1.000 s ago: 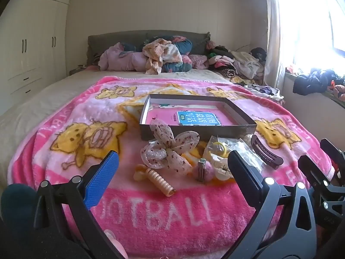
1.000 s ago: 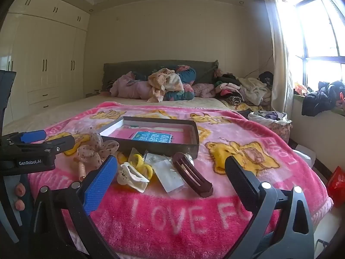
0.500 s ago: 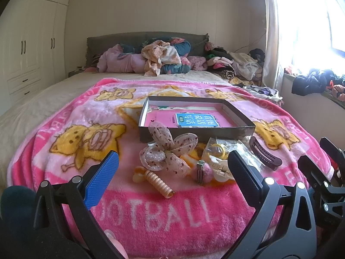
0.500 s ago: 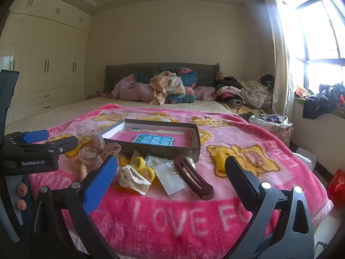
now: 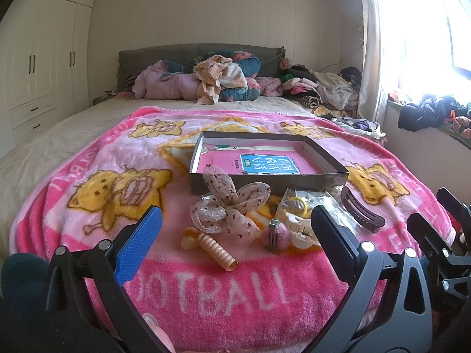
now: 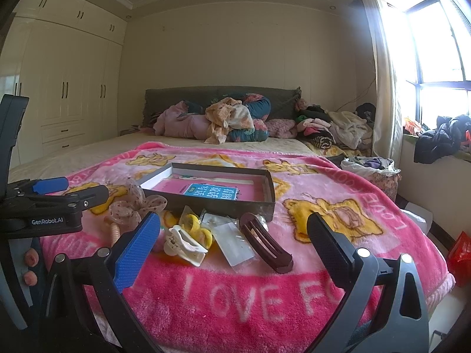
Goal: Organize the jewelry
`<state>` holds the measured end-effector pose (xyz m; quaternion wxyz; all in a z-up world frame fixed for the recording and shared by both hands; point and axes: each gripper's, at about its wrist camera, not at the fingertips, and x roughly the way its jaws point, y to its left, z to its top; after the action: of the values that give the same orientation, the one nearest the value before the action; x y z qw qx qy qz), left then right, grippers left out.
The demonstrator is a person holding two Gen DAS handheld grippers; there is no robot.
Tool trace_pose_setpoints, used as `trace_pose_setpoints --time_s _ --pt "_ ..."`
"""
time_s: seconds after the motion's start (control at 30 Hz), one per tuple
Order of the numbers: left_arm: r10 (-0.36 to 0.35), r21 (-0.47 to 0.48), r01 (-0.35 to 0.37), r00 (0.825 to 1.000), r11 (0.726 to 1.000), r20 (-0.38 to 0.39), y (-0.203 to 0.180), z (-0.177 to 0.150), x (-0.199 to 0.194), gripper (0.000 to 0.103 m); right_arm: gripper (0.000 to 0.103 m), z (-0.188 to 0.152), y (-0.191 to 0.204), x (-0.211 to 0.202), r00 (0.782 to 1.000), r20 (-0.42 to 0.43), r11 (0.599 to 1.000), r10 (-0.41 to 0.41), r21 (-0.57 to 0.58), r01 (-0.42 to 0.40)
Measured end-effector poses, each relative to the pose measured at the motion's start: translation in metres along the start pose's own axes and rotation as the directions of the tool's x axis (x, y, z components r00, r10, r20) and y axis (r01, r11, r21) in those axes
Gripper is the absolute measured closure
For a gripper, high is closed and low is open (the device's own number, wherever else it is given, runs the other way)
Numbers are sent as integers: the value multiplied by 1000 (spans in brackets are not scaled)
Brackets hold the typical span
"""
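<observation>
A shallow dark box (image 5: 266, 181) (image 6: 223, 206) with a pink booklet inside lies on the pink blanket. In front of it lie a spotted fabric bow (image 5: 229, 206) (image 6: 132, 206), an orange spiral clip (image 5: 215, 248), a pink pom-pom clip (image 5: 276, 234), a white claw clip (image 6: 184, 245) (image 5: 303, 231), a yellow hair tie in a clear bag (image 5: 297, 203) (image 6: 195, 225) and a dark brown clip (image 5: 362, 213) (image 6: 266, 242). My left gripper (image 5: 237, 245) is open and empty, short of the bow. My right gripper (image 6: 232, 248) is open and empty, short of the white and brown clips.
The pink blanket (image 5: 88, 176) covers the bed's near end. Piled clothes (image 5: 223, 79) lie at the headboard. A wardrobe (image 6: 64, 88) stands left, a window sill (image 6: 441, 144) right. The bed's edge drops off to the right near a red bag (image 6: 460, 253).
Both views have tilted up slightly, so the box and clips sit a little lower in frame. Both grippers remain open; nothing on the blanket has moved.
</observation>
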<state>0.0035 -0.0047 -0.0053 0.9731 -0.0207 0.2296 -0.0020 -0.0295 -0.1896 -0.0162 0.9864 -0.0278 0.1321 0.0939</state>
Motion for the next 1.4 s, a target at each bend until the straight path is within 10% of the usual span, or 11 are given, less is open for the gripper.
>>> trace_pose_setpoints --time_s 1.4 --pt "17 -32 -18 1000 999 -15 15 2 9 10 6 0 8 14 999 -33 999 33 -20 -33"
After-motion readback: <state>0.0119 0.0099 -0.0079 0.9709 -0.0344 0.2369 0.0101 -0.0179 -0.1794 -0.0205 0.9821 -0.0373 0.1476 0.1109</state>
